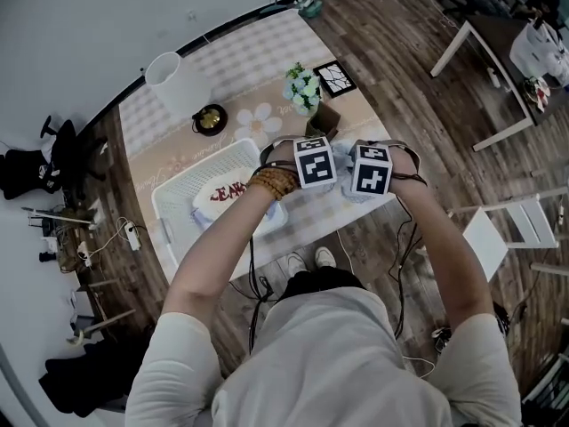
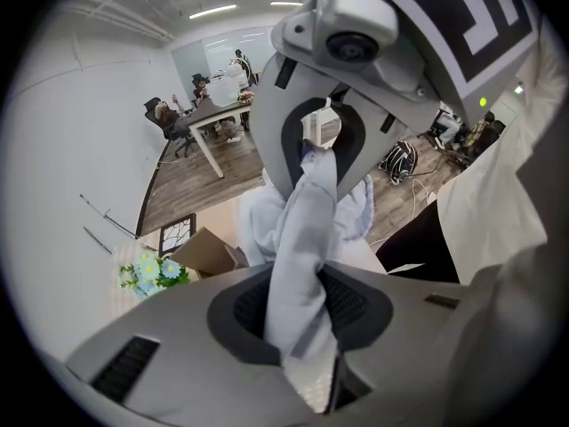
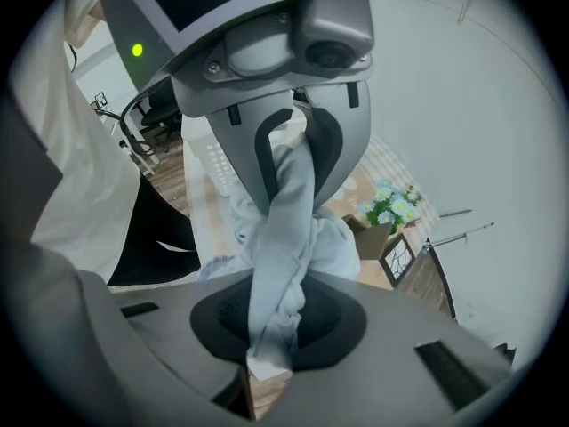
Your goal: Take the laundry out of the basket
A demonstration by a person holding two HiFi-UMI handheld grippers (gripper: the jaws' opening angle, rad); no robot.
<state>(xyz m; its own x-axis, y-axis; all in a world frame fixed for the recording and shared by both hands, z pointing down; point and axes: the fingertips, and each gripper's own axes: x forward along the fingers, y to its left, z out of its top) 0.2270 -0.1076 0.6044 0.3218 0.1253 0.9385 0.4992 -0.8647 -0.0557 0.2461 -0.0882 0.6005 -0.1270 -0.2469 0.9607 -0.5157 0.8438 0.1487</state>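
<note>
Both grippers are held close together, jaws facing each other, above the table's near edge. A pale grey-blue garment is bunched between them. My left gripper is shut on one end of this garment, which runs through its jaws and up to the right gripper opposite. My right gripper is shut on the other end of the garment, pinched in its jaws. The white laundry basket sits at left, holding a white cloth with red print.
On the chequered tablecloth stand a flower pot, a small picture frame, a cardboard box, a dark bowl and a white cylinder. A white chair and a desk stand to the right.
</note>
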